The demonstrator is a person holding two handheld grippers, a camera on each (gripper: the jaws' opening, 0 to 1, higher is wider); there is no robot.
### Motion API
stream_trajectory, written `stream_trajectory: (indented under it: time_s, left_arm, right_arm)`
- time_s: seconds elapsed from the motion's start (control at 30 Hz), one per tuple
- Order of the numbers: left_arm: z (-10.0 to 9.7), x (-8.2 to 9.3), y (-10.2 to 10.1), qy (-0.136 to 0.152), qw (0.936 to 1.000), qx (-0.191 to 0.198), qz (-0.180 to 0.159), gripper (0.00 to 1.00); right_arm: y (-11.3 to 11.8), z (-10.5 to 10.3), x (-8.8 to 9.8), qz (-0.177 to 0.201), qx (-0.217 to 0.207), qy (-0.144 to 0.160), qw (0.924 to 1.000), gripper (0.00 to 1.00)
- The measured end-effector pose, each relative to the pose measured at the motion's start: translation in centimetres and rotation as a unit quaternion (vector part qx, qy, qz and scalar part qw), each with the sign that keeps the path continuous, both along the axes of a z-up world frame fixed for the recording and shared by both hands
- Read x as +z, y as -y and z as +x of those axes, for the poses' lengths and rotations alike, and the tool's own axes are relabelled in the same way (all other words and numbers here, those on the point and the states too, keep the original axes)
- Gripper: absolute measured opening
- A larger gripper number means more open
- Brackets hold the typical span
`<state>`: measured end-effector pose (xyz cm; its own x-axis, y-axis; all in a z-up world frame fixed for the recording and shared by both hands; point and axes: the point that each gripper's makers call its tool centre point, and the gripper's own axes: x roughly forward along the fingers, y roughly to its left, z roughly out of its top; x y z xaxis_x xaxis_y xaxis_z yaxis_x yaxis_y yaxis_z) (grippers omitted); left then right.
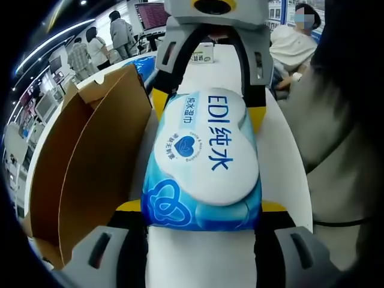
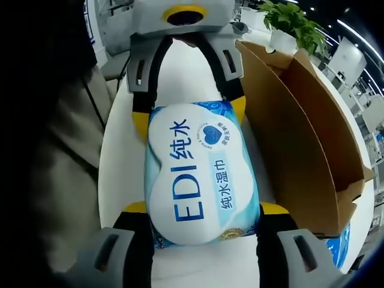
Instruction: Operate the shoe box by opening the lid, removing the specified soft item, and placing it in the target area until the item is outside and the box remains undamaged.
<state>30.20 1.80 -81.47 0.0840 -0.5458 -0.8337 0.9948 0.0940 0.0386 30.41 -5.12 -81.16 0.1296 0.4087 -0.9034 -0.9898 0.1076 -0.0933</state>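
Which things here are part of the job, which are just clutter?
Job:
wipes pack, out of the box, both grippers' jaws at its ends
shoe box, open
left gripper
right gripper
table

Clutter:
plant
small carton
blue packs

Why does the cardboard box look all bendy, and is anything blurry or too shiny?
In the left gripper view the fisheye lens bows the cardboard box and the white table; the wipes pack is sharp, and the far people are small and soft. In the right gripper view the box wall curves too, the pack's lettering reads clearly with only mild sheen, and the left side is dark.
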Motion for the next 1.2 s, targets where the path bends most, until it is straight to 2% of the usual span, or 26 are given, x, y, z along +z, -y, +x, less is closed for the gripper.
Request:
stream_trajectory:
  time_s: [0.3, 0.47, 0.73, 0.83, 0.93, 1.1, 1.2]
  left_arm:
    - [0.0, -0.4, 0.0, -0.027, 0.9996, 0.000, -0.009, 0.73]
    - [-0.1, -0.4, 0.1, -0.026, 0.9996, 0.001, -0.008, 0.73]
    - [-0.1, -0.4, 0.0, -0.015, 0.9998, 0.004, -0.012, 0.75]
    - [-0.1, -0.4, -0.1, -0.011, 0.9999, 0.003, -0.008, 0.76]
    - [0.0, -0.2, -0.2, -0.004, 1.0000, 0.003, -0.004, 0.76]
    - [-0.1, 0.8, -0.2, 0.003, 0.9998, -0.001, -0.018, 0.75]
    - [-0.1, 1.3, -0.5, 0.018, 0.9996, -0.005, -0.023, 0.74]
  right_arm:
    - [0.0, 0.1, -0.3, -0.004, -0.004, -0.014, 0.9999, 0.68]
    - [0.1, 0.0, -0.4, -0.011, -0.002, -0.018, 0.9998, 0.68]
    - [0.2, 0.0, -0.4, -0.014, -0.006, -0.014, 0.9998, 0.69]
    - [0.4, 0.0, -0.2, -0.040, -0.008, -0.012, 0.9991, 0.69]
    - [0.2, -0.1, 0.3, -0.046, 0.007, -0.001, 0.9989, 0.68]
    - [0.0, -0.1, 1.0, -0.048, 0.002, -0.003, 0.9988, 0.67]
    - [-0.2, -0.1, 1.5, -0.047, -0.004, -0.007, 0.9989, 0.66]
